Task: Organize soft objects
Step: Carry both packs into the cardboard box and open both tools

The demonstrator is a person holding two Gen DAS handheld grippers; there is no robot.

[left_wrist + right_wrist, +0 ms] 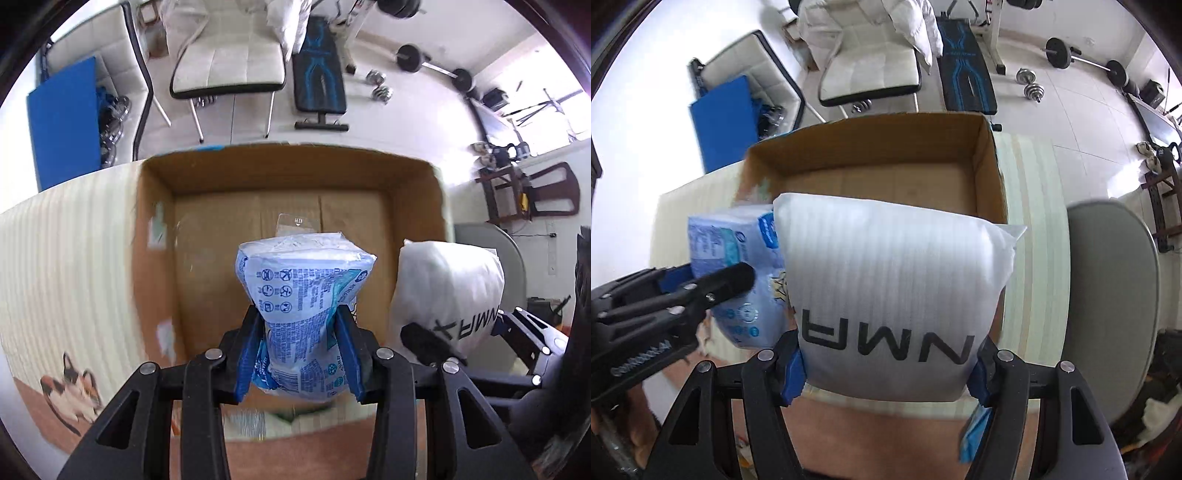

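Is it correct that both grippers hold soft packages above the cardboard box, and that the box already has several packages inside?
Not quite. The cardboard box is empty, as the right wrist view shows. The left gripper does hold the blue tissue pack, and the right gripper the white foam-wrapped package.

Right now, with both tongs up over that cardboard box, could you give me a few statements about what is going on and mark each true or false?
1. The left tongs squeeze a blue printed soft pack. True.
2. The right tongs hang empty. False: they grip a white padded bag with black letters.
3. The cardboard box has nothing lying on its visible floor. True.
4. The two packs are carried side by side. True.
5. The box stands on bare tile. False: it stands on a pale striped mat.
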